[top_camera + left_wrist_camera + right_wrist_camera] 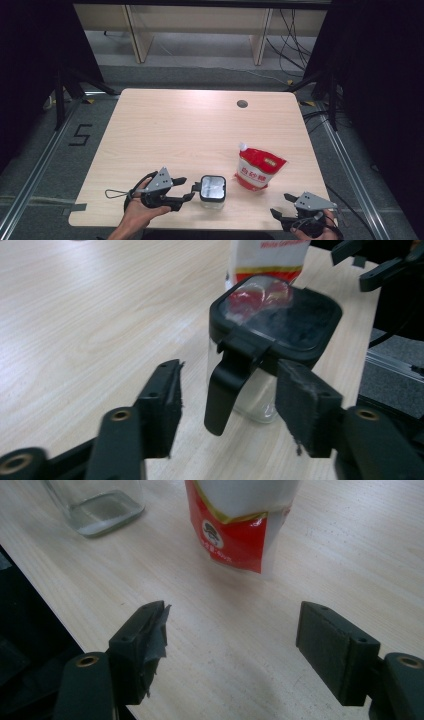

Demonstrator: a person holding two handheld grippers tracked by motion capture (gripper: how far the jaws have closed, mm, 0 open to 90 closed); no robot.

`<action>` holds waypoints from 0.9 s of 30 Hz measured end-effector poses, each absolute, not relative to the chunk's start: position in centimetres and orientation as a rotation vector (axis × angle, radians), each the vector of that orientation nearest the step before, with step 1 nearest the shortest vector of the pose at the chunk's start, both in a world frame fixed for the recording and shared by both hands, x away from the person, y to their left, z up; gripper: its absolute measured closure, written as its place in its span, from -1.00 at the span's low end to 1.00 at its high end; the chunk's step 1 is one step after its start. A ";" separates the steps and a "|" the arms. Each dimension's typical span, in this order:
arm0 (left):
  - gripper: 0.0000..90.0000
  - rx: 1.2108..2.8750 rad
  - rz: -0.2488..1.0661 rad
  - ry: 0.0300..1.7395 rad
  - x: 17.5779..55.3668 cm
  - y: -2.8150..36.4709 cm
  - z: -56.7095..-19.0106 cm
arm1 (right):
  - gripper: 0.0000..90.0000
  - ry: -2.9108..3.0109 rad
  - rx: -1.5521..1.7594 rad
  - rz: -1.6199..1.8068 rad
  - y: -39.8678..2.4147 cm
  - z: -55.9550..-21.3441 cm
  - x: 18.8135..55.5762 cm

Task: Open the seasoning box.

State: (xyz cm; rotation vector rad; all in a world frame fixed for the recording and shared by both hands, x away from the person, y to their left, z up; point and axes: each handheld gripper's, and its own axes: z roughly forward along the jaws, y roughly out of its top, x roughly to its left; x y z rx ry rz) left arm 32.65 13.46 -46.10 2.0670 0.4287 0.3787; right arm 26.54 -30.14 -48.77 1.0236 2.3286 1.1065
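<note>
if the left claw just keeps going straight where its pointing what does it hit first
Most likely the black latch hanging down the near side of the clear jar. The left claw is open, with the latch centred between its jaws, though the gap to it is hard to judge.

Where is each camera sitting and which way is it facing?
High view: above the person's side, looking forward and down on the table; both hands and grippers enter at the bottom.
Left gripper view: rides the left gripper, facing the jar.
Right gripper view: rides the right gripper, facing the red pouch.
All share jar and pouch.
</note>
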 end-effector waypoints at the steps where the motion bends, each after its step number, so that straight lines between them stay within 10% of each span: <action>1: 0.06 2.052 0.366 0.470 32.3 13.4 -46.0 | -0.31 2.335 1.002 1.109 -30.1 -48.8 26.6; 11: 0.77 1.962 0.344 0.555 31.4 12.7 -44.3 | -0.14 2.343 0.972 1.121 -29.4 -48.7 26.2; 27: 0.96 1.993 0.314 0.544 32.1 10.8 -45.4 | 0.00 2.364 0.867 1.140 -28.1 -48.5 25.8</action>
